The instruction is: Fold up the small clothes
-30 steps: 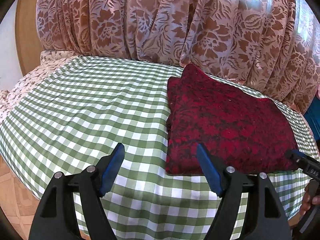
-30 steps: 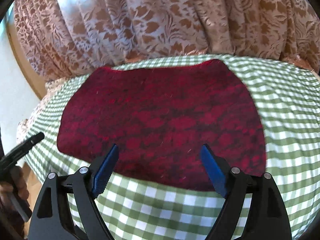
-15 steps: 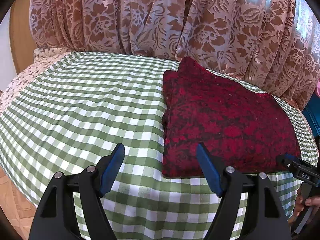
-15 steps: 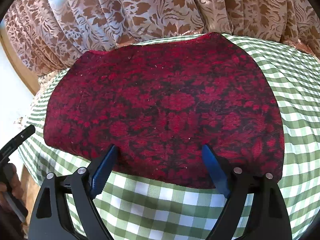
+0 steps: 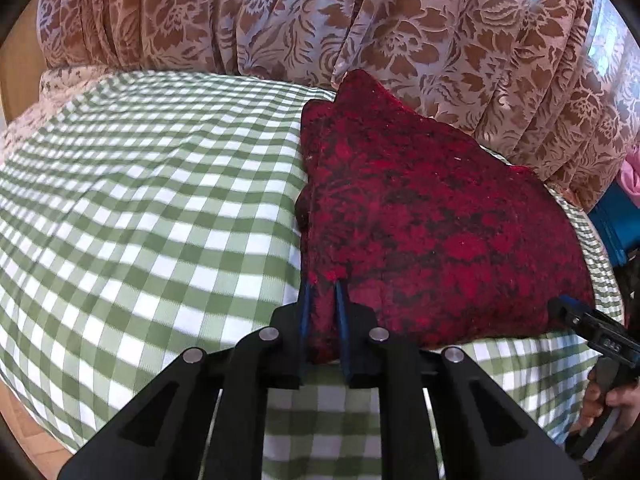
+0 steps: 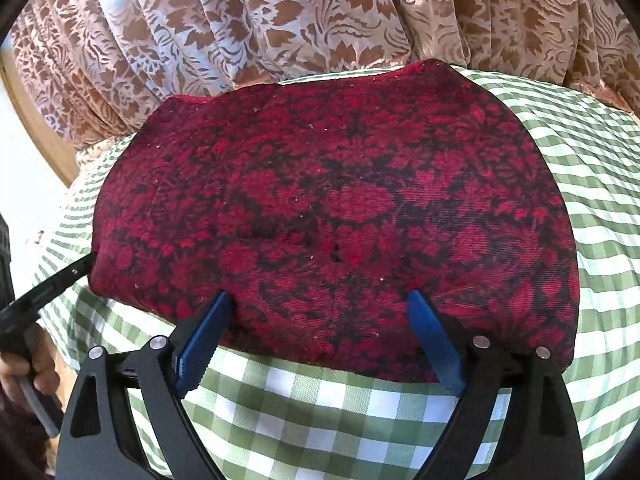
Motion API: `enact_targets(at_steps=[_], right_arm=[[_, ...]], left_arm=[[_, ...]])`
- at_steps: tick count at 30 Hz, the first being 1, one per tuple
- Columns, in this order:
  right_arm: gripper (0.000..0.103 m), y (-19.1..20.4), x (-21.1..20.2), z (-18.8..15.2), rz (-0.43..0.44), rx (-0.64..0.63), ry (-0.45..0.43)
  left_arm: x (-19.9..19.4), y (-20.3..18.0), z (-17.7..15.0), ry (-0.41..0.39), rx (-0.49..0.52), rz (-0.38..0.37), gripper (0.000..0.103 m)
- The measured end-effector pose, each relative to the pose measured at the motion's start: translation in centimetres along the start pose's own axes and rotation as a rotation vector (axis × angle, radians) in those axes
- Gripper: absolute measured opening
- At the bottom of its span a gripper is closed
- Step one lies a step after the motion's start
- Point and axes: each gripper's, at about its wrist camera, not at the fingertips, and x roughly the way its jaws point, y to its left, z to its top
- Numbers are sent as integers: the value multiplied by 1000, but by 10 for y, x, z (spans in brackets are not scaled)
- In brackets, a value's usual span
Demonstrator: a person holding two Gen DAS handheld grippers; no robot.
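Since the last frame my left claw [image 5: 323,300] has closed — blue pads now pinch the near-left corner of the red garment [image 5: 420,216], fabric bunched up between the fingers. Right claw [image 6: 320,320] has moved in closer but is spread wide, blue fingertips [image 6: 420,308] at the garment's near edge, one each side of its middle; can't tell if they touch the cloth.

Garment [image 6: 332,216]: thick, fuzzy knit or woven cloth, deep red with a black floral damask pattern, specks of lint on it. Folded into a rough rectangle with rounded corners, layered edges visible on its left side in the left wrist view. It lies on the right part of the worktop, far edge against the curtain [image 5: 360,20].

Worktop is covered by a green-and-white gingham tablecloth [image 5: 140,200] — smooth woven cotton look, a few soft creases. At its far-left edge a pale small-floral cloth [image 5: 60,80] shows from under it.

Curtain is sheer, pleated, beige-pink with brown burnout flower and leaf motifs, backlit.

Claw bodies are matte black plastic with silver pin heads; pad inner faces are ribbed blue.

Right claw is visible at the garment's near-right corner in the left wrist view, with a small white label on its body — too blurred to read.
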Motion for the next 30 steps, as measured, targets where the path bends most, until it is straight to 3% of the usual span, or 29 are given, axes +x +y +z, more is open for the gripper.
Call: enact_targets(at_steps=[3, 5, 6, 11, 14, 17, 18, 19, 20, 23, 24, 27, 30], right_arm=[[89, -1, 1, 0, 3, 5, 0], [89, -1, 1, 0, 6, 9, 0], [89, -1, 1, 1, 10, 11, -1], [90, -4, 1, 0, 21, 8, -6], [91, -3, 1, -1, 25, 5, -11], [91, -3, 0, -2, 28, -3, -16], [91, -3, 0, -2, 30, -5, -16], [91, -4, 0, -2, 33, -5, -17], [91, -4, -1, -2, 37, -6, -18], [91, -5, -2, -5, 44, -30, -14], [91, -6, -2, -6, 51, -44, -12], [91, -5, -4, -5, 63, -54, 8], [88, -13, -20, 7, 170, 1, 38]], left_arm=[[-10, 10, 2, -1, -40, -63, 17], [-18, 17, 8, -17, -67, -94, 40], [-23, 20, 14, -38, -75, -112, 45], [-19, 30, 59, -53, -130, -190, 52], [7, 30, 93, -25, -156, -204, 55], [39, 30, 116, 40, -225, -235, 53], [49, 29, 120, 62, -240, -252, 46], [56, 25, 122, 83, -239, -263, 14], [60, 20, 122, 97, -226, -252, 11], [68, 8, 109, 86, -150, -95, 12], [77, 12, 102, 112, -161, -84, 13], [68, 8, 99, 69, -154, -64, 24], [47, -6, 101, 4, -110, -31, 28]])
